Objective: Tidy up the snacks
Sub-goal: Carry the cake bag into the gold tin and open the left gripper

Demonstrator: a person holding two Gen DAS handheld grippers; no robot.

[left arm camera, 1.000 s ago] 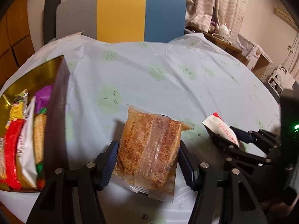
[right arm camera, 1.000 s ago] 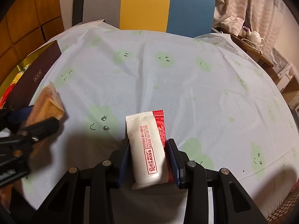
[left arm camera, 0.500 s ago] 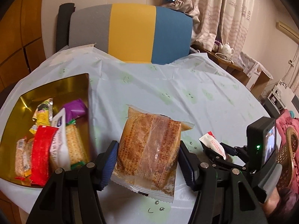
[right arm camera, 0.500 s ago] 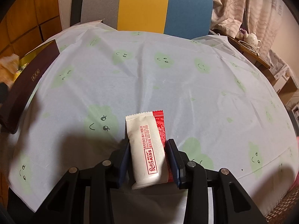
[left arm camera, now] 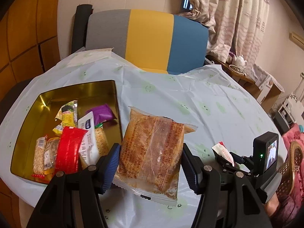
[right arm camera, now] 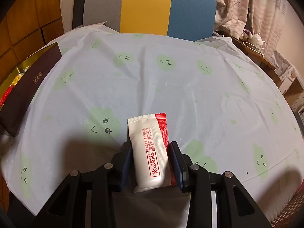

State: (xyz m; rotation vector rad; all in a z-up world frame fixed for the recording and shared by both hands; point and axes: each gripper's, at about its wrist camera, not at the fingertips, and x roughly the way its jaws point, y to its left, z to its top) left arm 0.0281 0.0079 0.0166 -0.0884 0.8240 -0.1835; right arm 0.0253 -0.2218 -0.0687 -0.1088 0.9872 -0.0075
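Two snacks are in hand above the cloth-covered table (right arm camera: 171, 87): the left gripper (left arm camera: 150, 166) pinches a wide brown cake packet (left arm camera: 152, 152) across its sides, raised beside the gold tin (left arm camera: 76, 90) of snacks, apparently bound for it. The right gripper (right arm camera: 150, 163) clamps a white-and-red wafer bar (right arm camera: 150, 150) low over the table. Both packets run lengthwise, straight ahead from the jaws.

Pale blue tablecloth (right arm camera: 171, 87) printed with green smiley blobs, grey-yellow-blue striped chair (left arm camera: 148, 38) at twelve o'clock, gold tin (left arm camera: 62, 93) at nine o'clock, white-and-red packet (right arm camera: 150, 152), orange-brown clear-wrapped snack (left arm camera: 152, 152).
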